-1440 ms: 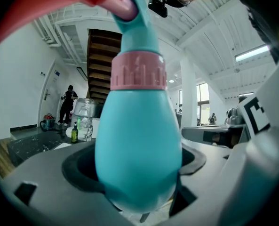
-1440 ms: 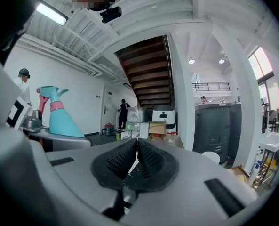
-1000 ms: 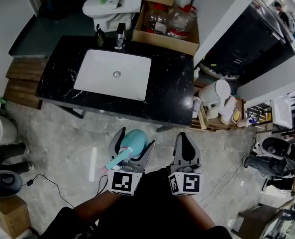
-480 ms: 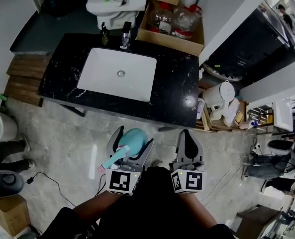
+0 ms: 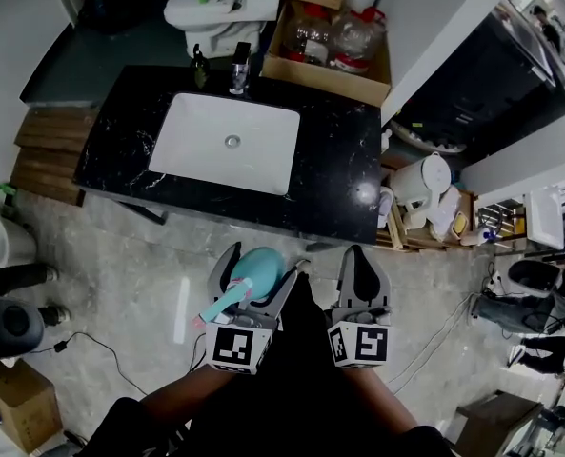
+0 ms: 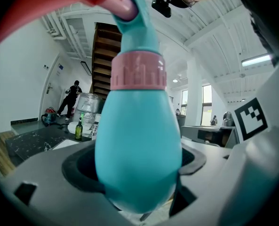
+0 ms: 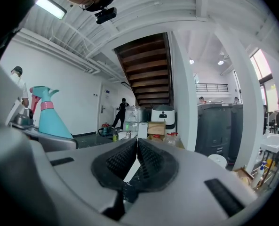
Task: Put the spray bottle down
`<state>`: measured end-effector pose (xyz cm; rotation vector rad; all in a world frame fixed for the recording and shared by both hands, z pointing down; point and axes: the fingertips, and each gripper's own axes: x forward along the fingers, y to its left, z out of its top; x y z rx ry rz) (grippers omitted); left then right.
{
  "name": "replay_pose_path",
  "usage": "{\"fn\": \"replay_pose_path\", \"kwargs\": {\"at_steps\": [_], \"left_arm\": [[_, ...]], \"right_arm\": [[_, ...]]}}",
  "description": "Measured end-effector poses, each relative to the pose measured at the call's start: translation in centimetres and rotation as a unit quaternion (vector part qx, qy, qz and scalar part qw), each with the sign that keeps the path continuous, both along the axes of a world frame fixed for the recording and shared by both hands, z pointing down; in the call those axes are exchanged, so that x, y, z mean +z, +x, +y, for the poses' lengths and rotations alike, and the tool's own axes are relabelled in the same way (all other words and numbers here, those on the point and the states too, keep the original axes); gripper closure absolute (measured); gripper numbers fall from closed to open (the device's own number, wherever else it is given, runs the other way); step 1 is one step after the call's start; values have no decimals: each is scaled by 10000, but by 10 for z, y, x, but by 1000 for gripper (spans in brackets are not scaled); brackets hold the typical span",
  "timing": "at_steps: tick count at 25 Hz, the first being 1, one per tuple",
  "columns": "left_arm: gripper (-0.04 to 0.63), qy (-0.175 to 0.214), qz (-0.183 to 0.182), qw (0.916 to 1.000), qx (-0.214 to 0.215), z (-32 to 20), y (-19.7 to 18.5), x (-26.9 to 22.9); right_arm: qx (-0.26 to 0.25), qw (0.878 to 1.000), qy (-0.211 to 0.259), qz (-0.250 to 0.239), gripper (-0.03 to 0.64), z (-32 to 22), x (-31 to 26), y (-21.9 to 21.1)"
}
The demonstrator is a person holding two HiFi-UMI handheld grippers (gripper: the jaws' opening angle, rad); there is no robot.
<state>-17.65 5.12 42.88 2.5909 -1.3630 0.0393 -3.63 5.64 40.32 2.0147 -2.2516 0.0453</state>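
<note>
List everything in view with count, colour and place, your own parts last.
spray bottle: one, teal with pink collar and trigger, in the left gripper
countertop: one, black marbled, ahead of both grippers
basin: one, white, set in the countertop
faucet: one, dark, behind the basin
small bottle: one, dark green, left of the faucet
toilet: one, white, beyond the countertop
cardboard box: one, brown, holding clear jugs, right of the toilet
left gripper: one, grey, fingers closed on the spray bottle
right gripper: one, grey, fingers together, empty
</note>
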Motion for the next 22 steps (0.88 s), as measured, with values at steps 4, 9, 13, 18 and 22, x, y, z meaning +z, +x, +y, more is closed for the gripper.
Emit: {"fn": "replay_pose_path", "kwargs": {"at_steps": [4,9,13,18,22], "left_arm": [[176,14,-9,10000,-32,-7,7,-1],[176,46,-106,9999,-114,-24,12,-3],[176,65,-183,9996,-227,-53,20,-5],[176,39,-449,9988,-196,-91,43,-1],[176,-93,-438,9988,-219,-125,63,4]], "right_arm": [[14,9999,52,-100,600,-9,-1,6],[-53,9997,124,-198,600,-29,0,13],[-60,9994,175,-277,600,-53,0,26],[-216,9990,334,-179,600,-81,-12,37],[-300,9988,295,-261,600,-106,-12,50]]}}
